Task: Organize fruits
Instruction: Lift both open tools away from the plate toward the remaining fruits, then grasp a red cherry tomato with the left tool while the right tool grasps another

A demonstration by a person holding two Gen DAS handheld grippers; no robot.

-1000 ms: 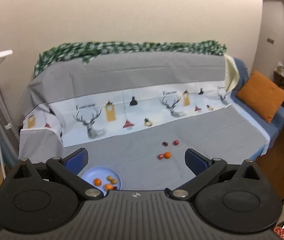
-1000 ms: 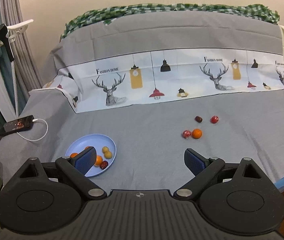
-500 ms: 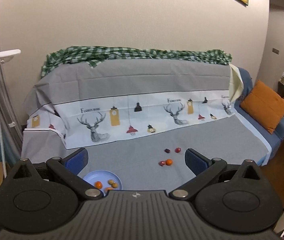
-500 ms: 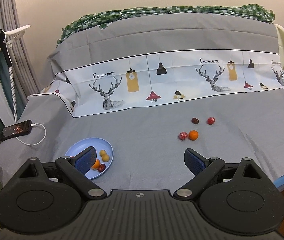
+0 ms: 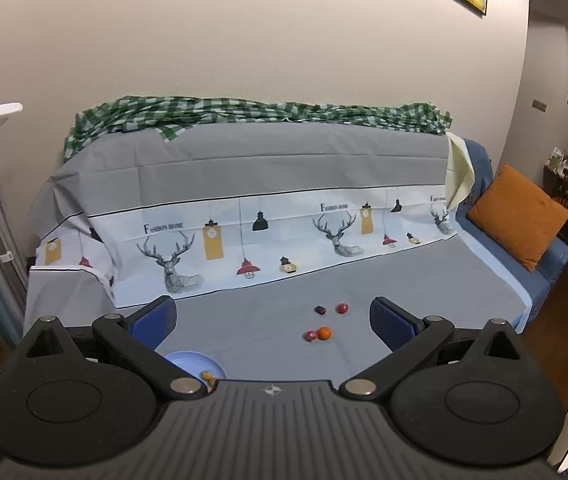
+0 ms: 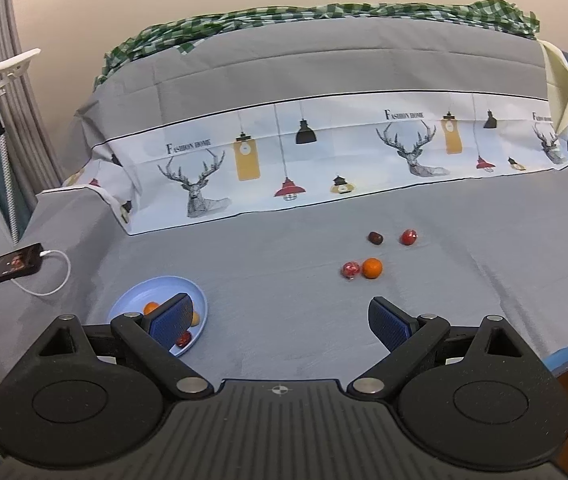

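Observation:
Several small fruits lie loose on the grey sofa cover: an orange (image 6: 372,268) beside a red fruit (image 6: 350,269), and behind them a dark fruit (image 6: 375,237) and another red fruit (image 6: 408,237). In the left wrist view the orange (image 5: 324,333) and its neighbours sit well ahead. A light blue plate (image 6: 139,295) holding several fruits lies at the left, partly behind my right gripper's left finger. The plate (image 5: 193,362) shows low in the left wrist view. My left gripper (image 5: 272,320) and right gripper (image 6: 279,316) both stand open and empty, hovering well short of the loose fruits.
The sofa cover (image 6: 284,320) has a printed deer band along the backrest, with a green checked cloth (image 6: 324,16) on top. A phone on a white cable (image 6: 15,266) lies at the left edge. An orange cushion (image 5: 518,214) sits at the right end. Wooden floor lies right.
Both grippers have drawn back and tilted up, so the sofa looks farther away and more wall shows. The fruits and plate have not moved. Both stay open.

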